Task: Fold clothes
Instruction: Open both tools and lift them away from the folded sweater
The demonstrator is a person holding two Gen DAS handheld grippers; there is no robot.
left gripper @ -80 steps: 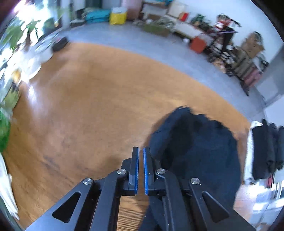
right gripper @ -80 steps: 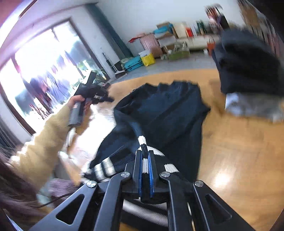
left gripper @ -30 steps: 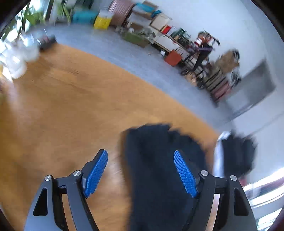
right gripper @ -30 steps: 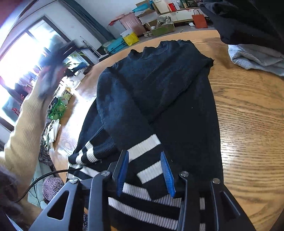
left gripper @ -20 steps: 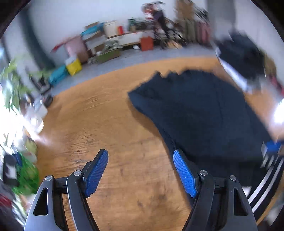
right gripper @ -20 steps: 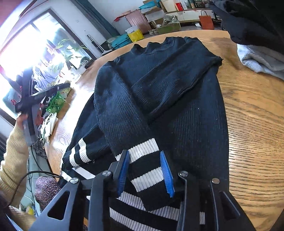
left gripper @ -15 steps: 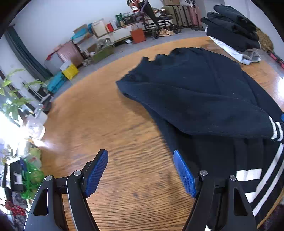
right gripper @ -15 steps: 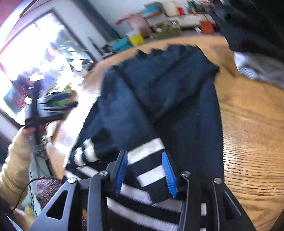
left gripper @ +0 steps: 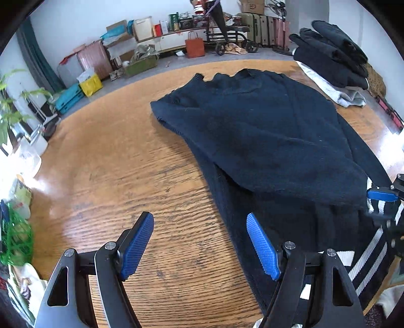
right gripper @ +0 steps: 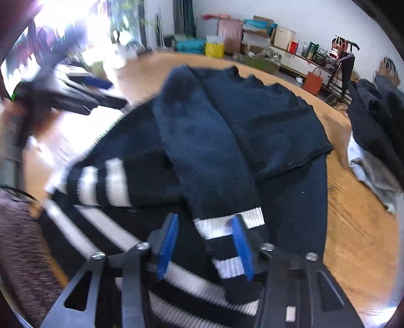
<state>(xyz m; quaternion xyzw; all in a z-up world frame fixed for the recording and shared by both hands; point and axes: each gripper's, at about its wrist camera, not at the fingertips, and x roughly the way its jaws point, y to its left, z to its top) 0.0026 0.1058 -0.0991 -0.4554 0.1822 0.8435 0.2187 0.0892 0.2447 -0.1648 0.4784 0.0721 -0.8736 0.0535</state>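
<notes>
- The only writing is on a cardboard box point(left gripper: 252, 7) at 12 o'clock in the left view; it looks like "SF", but it is too small to be sure.
- The sweater point(left gripper: 265, 131) lies flat on the wooden table point(left gripper: 113, 161), with both sleeves folded across its body.
- In the left view, the sweater fills the part from 12 to 4 o'clock, and bare table lies from 7 to 11 o'clock.
- The left gripper point(left gripper: 199, 242) has its jaws wide, over the sweater's left edge, and nothing is between the pads.
- The right gripper point(right gripper: 204, 244) has narrow jaws which are closing; the striped cuff point(right gripper: 227, 242) of one sleeve is between them, but the pads do not press it.
- Only the left view shows clearly the pile of dark clothes point(left gripper: 330, 55) at 2 o'clock, on a grey cloth point(left gripper: 338, 93).
- Only the right view shows the second striped cuff point(right gripper: 106, 181) at 9 o'clock and the person's blurred hand point(right gripper: 38, 118) at 10 o'clock.
- At 3 o'clock in the left view, one blue pad point(left gripper: 381, 195) of the right gripper is seen at the cuff.
</notes>
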